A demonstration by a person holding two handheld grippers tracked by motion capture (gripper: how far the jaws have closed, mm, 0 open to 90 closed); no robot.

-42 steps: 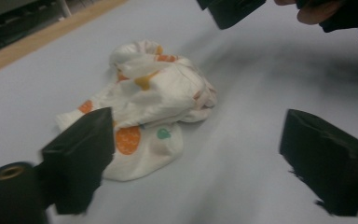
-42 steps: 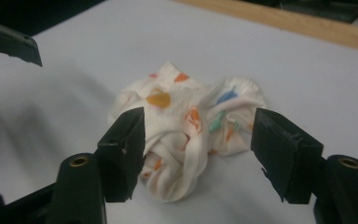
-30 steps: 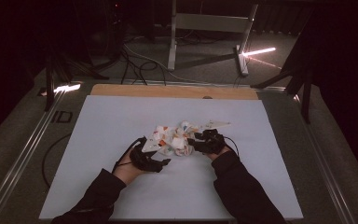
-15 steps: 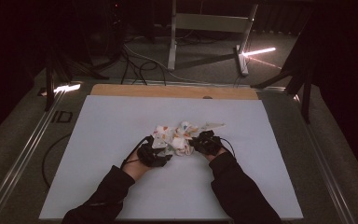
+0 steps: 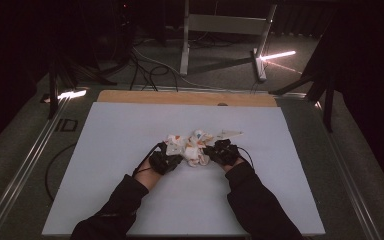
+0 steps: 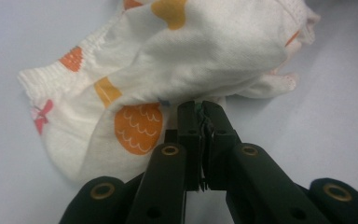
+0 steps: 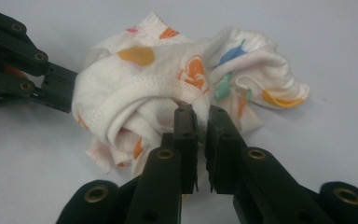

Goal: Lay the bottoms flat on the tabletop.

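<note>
While lit white against a dark room, table bearing crumpled garment; left gripper and right gripper, just closing, now pinching it, previously spread.

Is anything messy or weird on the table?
Yes. The little printed cloth isn't lying flat: it's scrunched into a lumpy heap in the middle of the white table. The left gripper and right gripper are both shut on its edges. Nothing looks torn or spilled.
</note>
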